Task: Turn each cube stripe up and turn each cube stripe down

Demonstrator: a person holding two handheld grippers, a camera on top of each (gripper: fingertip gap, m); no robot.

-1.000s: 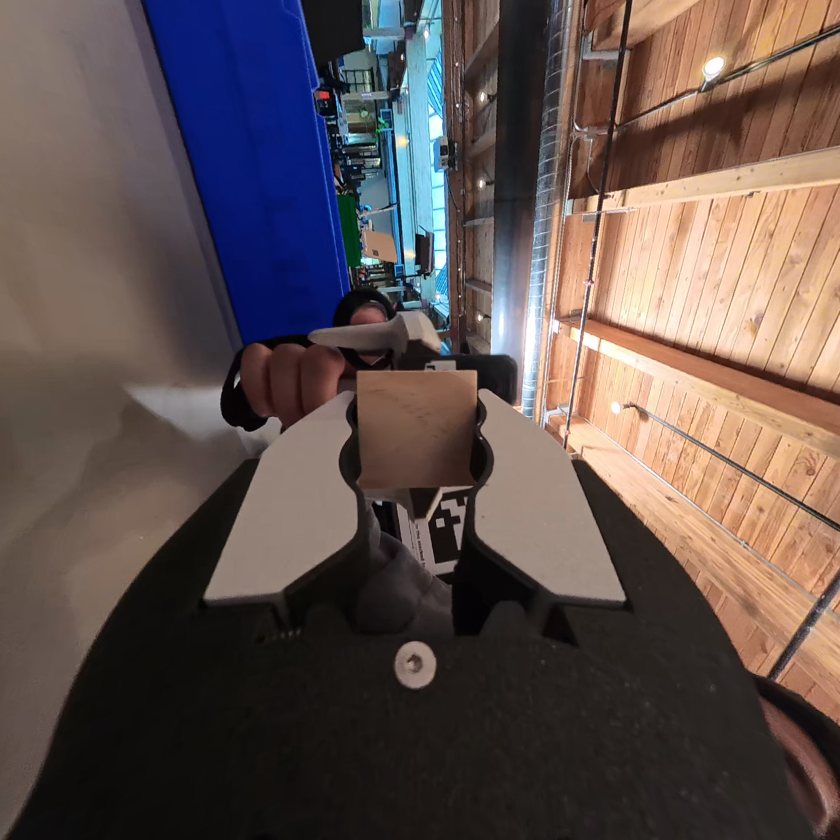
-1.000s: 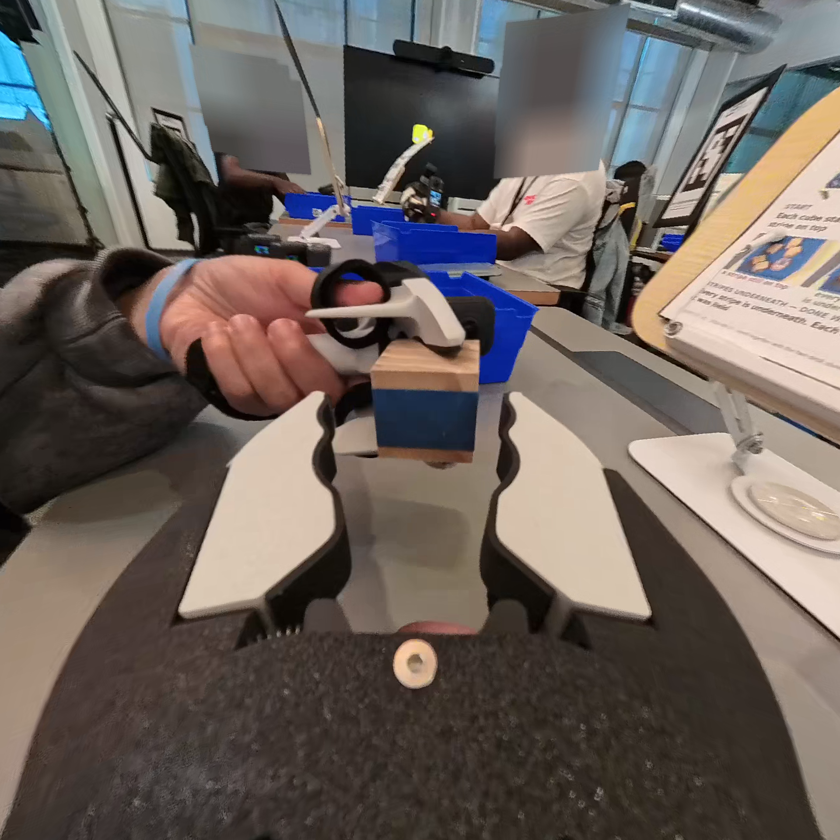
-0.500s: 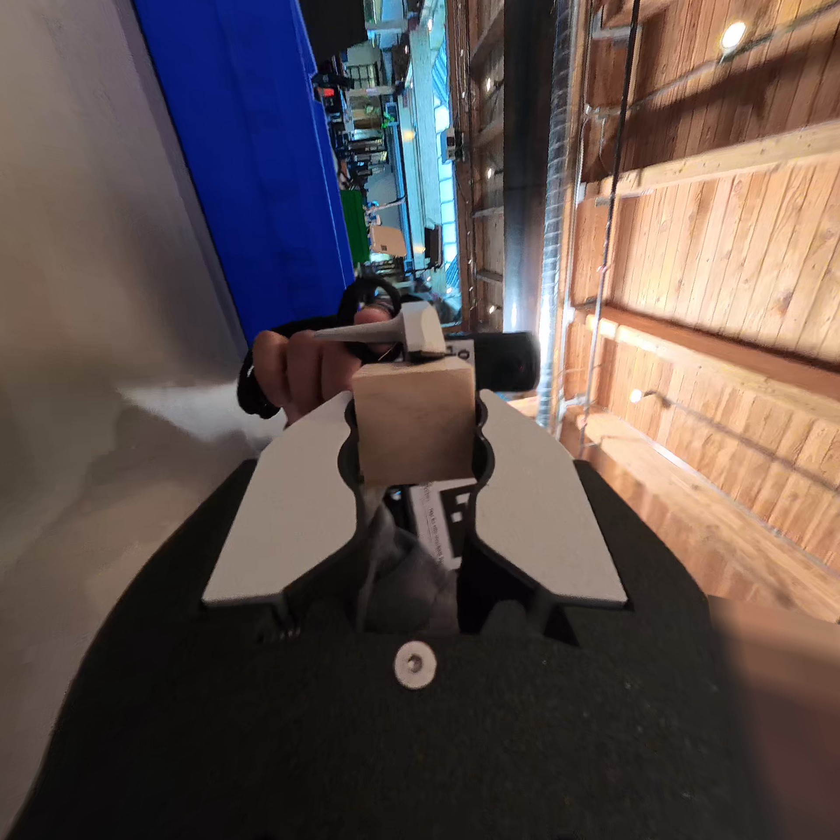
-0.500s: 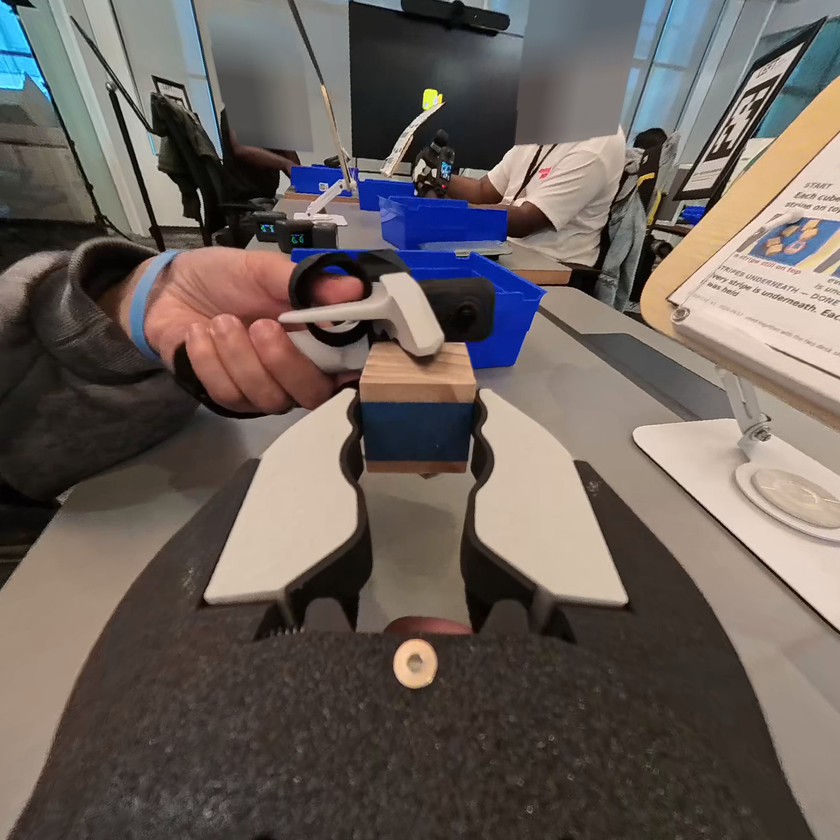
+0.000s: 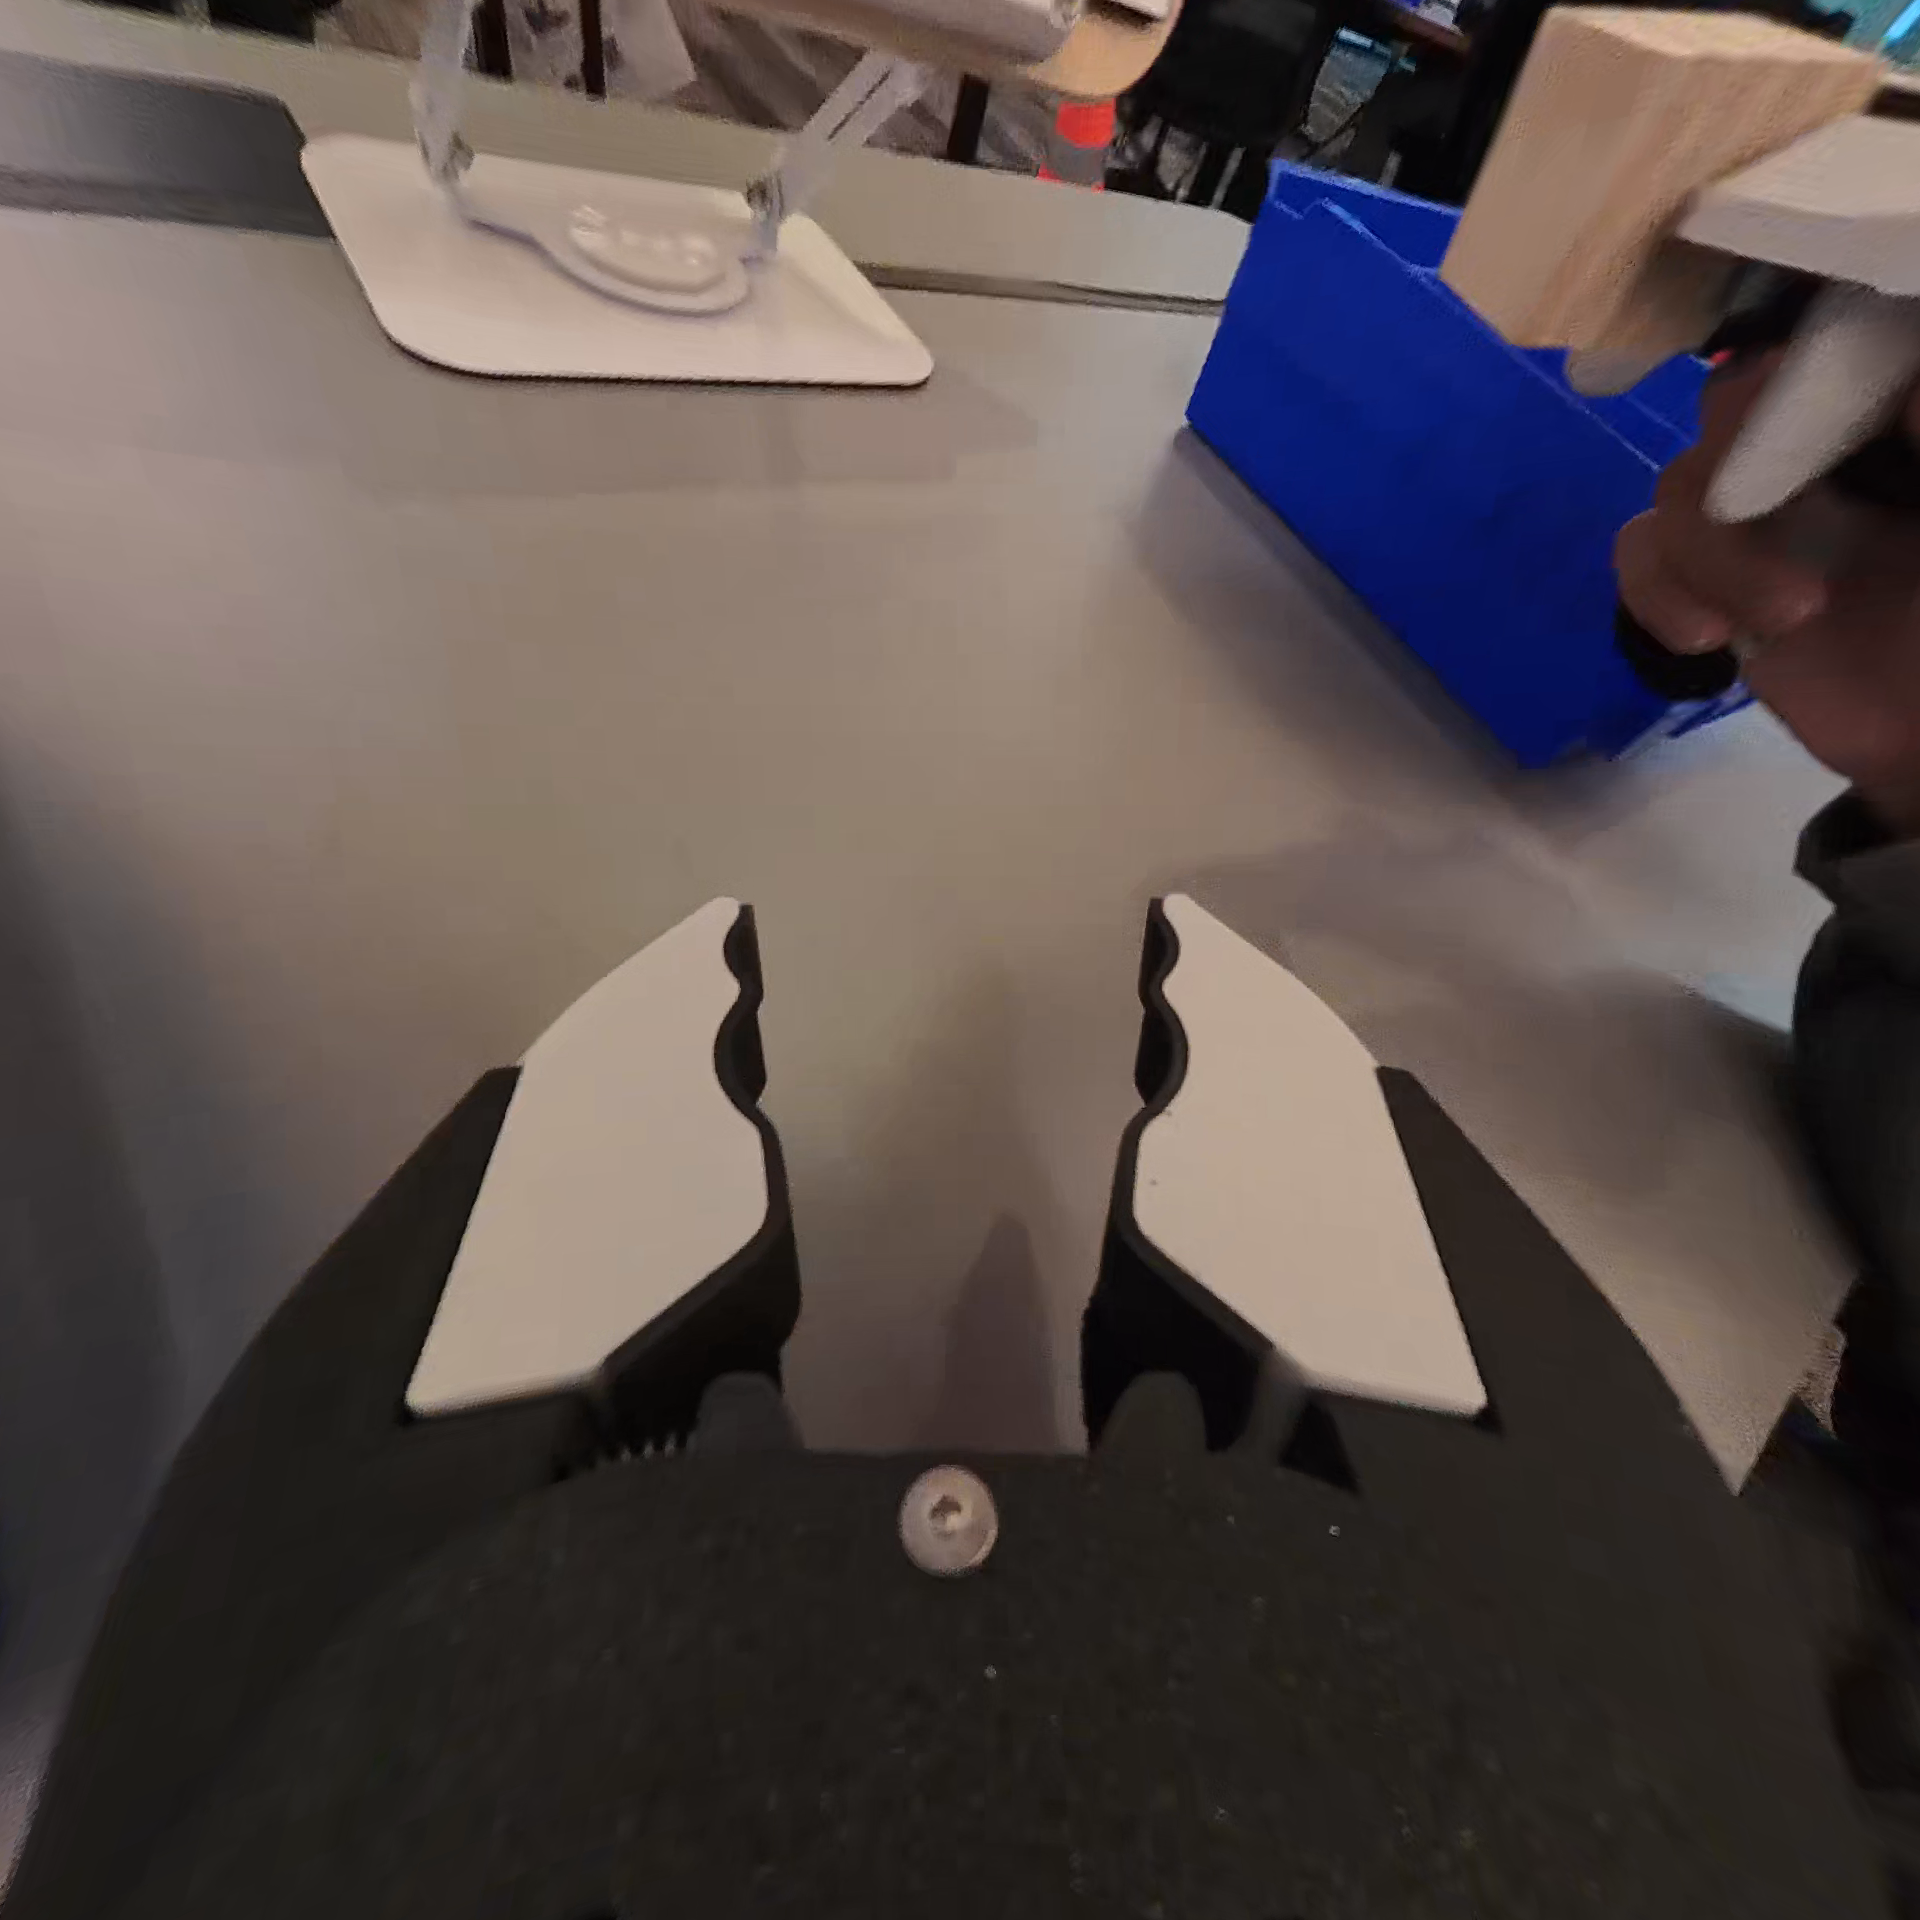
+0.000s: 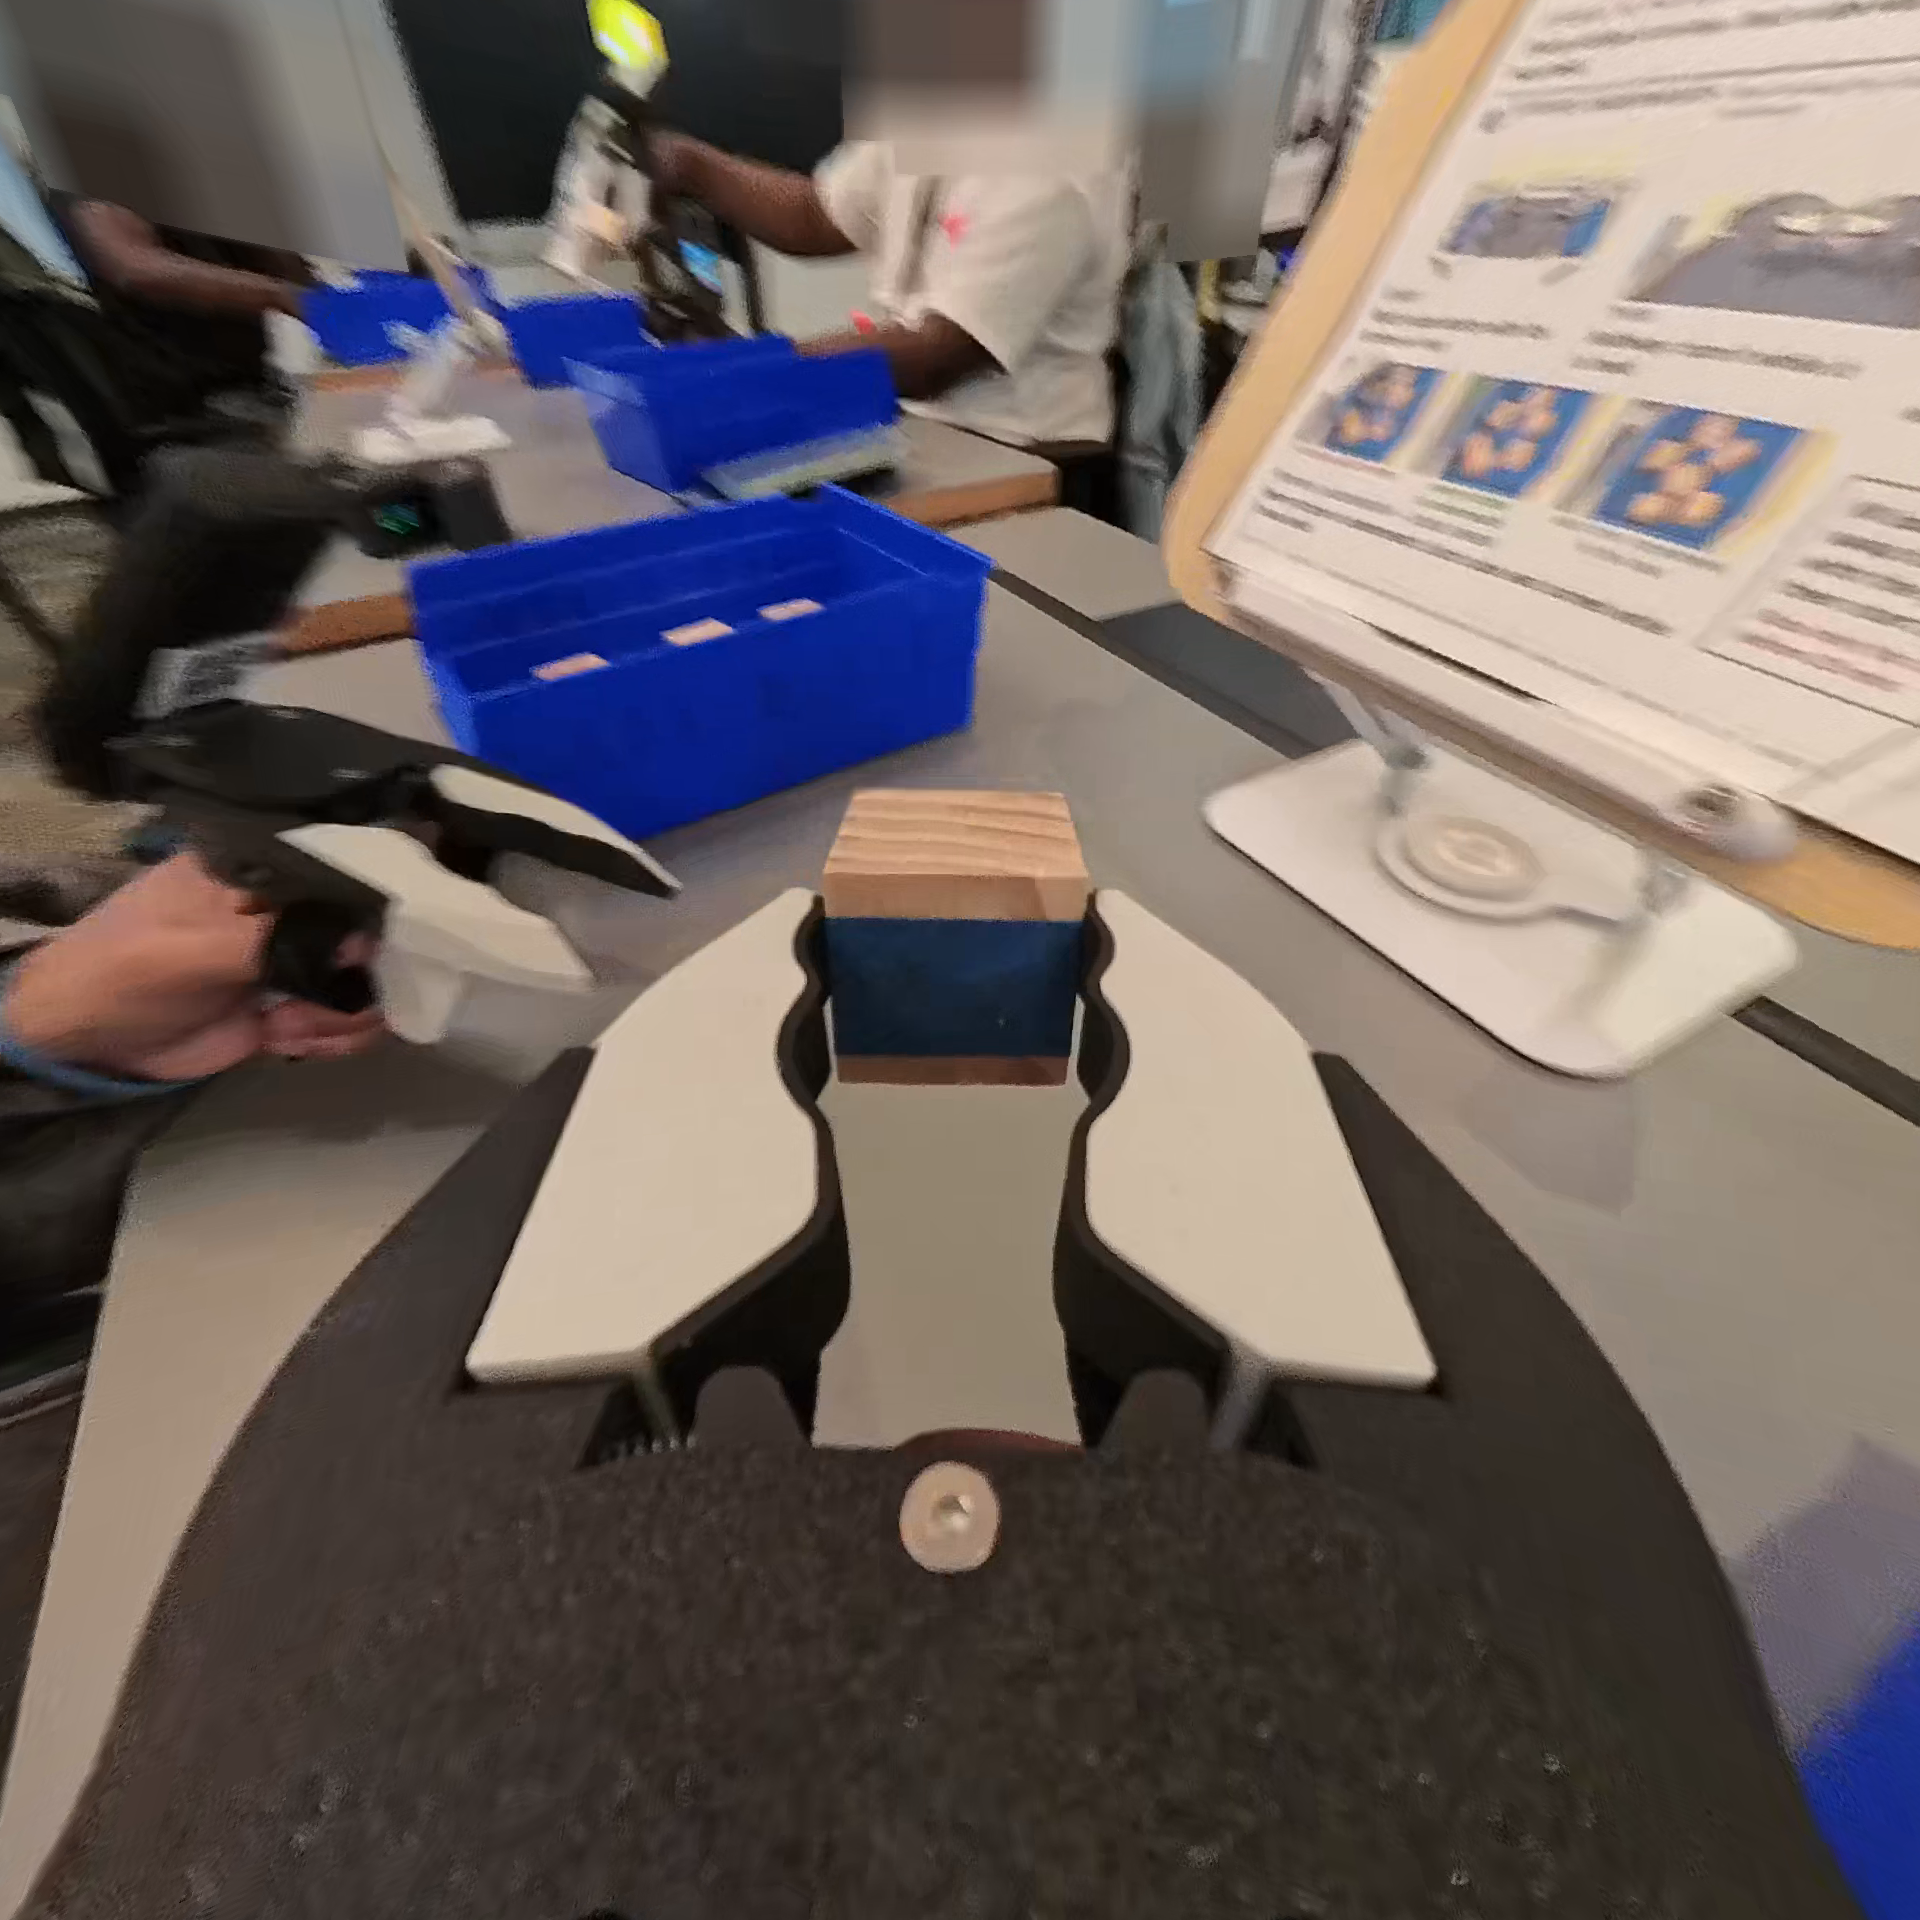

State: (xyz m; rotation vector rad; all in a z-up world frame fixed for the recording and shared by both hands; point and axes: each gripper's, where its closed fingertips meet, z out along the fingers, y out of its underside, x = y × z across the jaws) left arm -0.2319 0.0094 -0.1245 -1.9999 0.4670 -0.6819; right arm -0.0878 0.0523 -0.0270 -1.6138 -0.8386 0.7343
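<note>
Now the right gripper [image 6: 951, 997] pinches the cube [image 6: 954, 935] by its sides above the bench [image 6: 1455, 1195], stripe facing the camera; the left gripper [image 5: 951, 997] gapes empty. That tip-only grip, seemingly shallow, could slip.

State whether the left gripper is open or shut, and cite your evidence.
Open. The left gripper shows bare grey table between its fingertips; the cube sits in the right gripper.
</note>
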